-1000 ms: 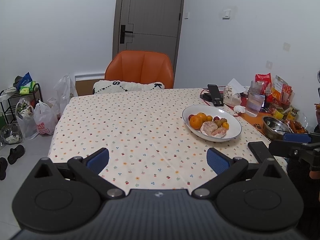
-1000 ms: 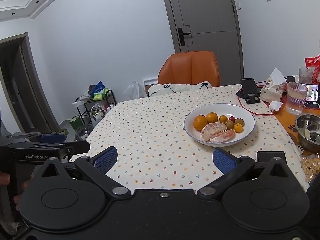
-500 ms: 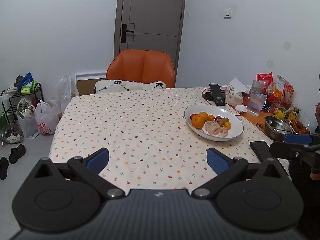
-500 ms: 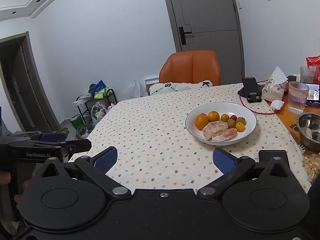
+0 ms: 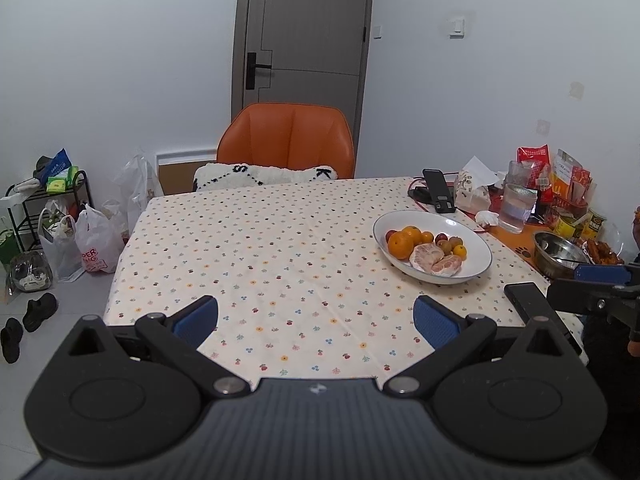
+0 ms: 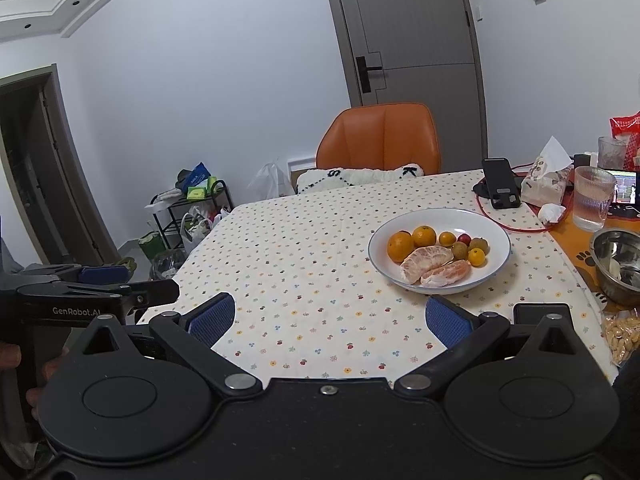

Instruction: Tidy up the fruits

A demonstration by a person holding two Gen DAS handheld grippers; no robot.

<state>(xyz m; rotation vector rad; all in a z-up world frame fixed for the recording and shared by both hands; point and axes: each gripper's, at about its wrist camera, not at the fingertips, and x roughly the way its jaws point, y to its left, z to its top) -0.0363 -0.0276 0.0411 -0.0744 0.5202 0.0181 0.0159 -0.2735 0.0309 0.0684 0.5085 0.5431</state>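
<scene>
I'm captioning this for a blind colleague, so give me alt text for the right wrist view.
A white plate of oranges, peeled citrus segments and small fruits sits on a floral tablecloth, ahead and right of the open, empty right tongs. An orange chair and grey door stand behind; the left tongs show at left.

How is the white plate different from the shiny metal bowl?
The white plate is wide and shallow; the metal bowl is smaller and deeper. The plate sits on the dotted tablecloth; the bowl sits to its right on an orange mat. The plate holds fruit; the bowl's contents are unclear. Both are round.
</scene>
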